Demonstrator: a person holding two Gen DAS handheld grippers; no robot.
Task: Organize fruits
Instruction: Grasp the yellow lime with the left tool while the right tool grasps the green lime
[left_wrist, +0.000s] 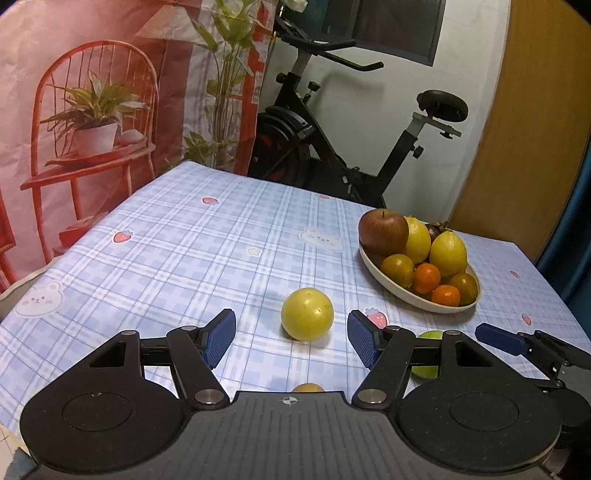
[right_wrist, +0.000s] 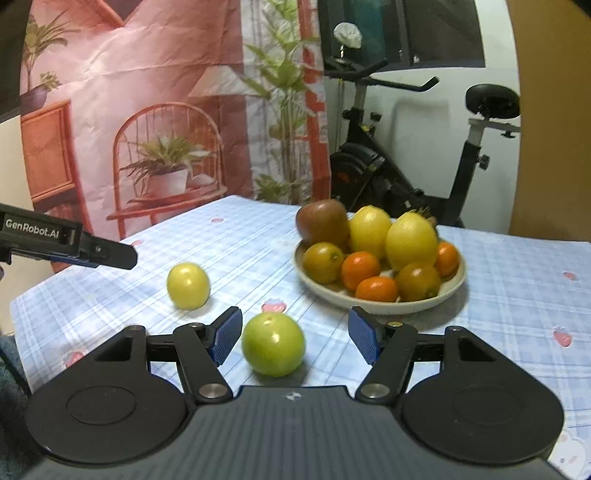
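Note:
A yellow-green round fruit (left_wrist: 307, 319) lies on the blue plaid tablecloth just ahead of my left gripper (left_wrist: 291, 338), in line with the gap between its open blue pads and untouched. A green round fruit (right_wrist: 273, 343) sits between the pads of my right gripper (right_wrist: 295, 332), close to the left pad with a wide gap on the right; this gripper is open too. A cream bowl (right_wrist: 380, 306) at the right holds an apple (right_wrist: 323, 221), lemons and several small oranges. In the left wrist view the green fruit (left_wrist: 430, 335) is mostly hidden behind a finger.
A small orange fruit (left_wrist: 308, 387) peeks out under the left gripper's body. An exercise bike (left_wrist: 332, 147) stands beyond the table's far edge. A printed pink backdrop (left_wrist: 92, 110) hangs at the left. A wooden door (left_wrist: 535, 129) is at the right.

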